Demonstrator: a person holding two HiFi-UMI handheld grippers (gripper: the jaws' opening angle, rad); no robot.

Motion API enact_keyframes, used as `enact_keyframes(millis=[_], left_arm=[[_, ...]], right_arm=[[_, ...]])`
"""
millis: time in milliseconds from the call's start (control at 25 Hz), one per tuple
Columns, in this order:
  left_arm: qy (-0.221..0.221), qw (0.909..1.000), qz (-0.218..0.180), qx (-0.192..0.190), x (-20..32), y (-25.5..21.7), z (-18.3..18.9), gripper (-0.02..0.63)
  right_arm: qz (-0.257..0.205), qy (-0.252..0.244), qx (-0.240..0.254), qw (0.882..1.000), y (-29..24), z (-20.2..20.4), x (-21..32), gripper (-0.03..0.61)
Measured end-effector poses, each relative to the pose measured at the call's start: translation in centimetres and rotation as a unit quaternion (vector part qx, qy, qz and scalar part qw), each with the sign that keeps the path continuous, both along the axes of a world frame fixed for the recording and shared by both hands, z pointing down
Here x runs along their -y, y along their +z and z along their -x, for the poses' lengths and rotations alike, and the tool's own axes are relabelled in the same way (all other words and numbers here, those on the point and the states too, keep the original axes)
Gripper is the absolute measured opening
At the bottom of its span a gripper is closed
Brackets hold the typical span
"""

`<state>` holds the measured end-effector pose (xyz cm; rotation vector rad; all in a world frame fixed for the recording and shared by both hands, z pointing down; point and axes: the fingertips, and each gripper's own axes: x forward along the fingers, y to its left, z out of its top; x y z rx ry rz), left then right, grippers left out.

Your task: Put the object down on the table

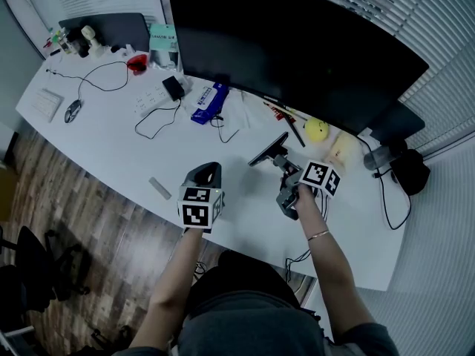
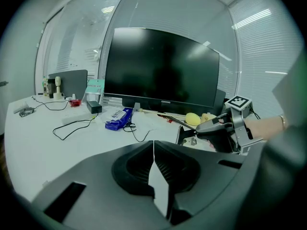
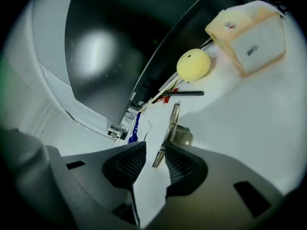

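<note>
Table (image 1: 111,147) edge near left claw (image 1: 209,170)

Ahead of your left tool (image 2: 153,145) the tabletop (image 1: 111,136) lies bare as far as the looped black cable (image 1: 152,124) and the power strip (image 1: 152,99). Only a small grey bar (image 1: 159,188) sits near the front edge. Further back, the blue packet (image 1: 208,102) and the wide monitor (image 1: 297,43) close the way. A thin flat board (image 3: 171,123) fills part of the gap in your right tool (image 3: 154,152). A yellow ball (image 3: 193,65) and a tissue pack (image 3: 247,32) block the way beyond it, and bare tabletop opens to their right.
</note>
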<state>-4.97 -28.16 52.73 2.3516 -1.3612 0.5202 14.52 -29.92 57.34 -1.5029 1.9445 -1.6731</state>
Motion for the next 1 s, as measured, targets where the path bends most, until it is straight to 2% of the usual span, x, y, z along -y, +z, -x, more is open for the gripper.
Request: enact_keyframes(millis=[320, 440, 600, 1000], left_arm=[[0.011, 0.9999, -0.005, -0.002, -0.7, -0.3, -0.5, 0.025], [0.014, 0.9999, -0.007, -0.003, -1.0, -0.5, -0.7, 0.025], [0.015, 0.9998, -0.009, -0.004, -1.5, -0.6, -0.6, 0.025], [0.019, 0.9997, -0.013, -0.005, -3.2, -0.9, 0.1, 0.025]], right_arm=[[-0.022, -0.033, -0.075, 0.996, -1.0, 1.0, -2.4, 0.107], [-0.036, -0.04, -0.114, 0.992, -1.6, 1.3, -3.2, 0.079], [-0.059, -0.05, -0.173, 0.982, -2.5, 1.6, -4.4, 0.038], [-0.106, -0.074, -0.269, 0.955, -4.7, 3.4, -7.3, 0.008]])
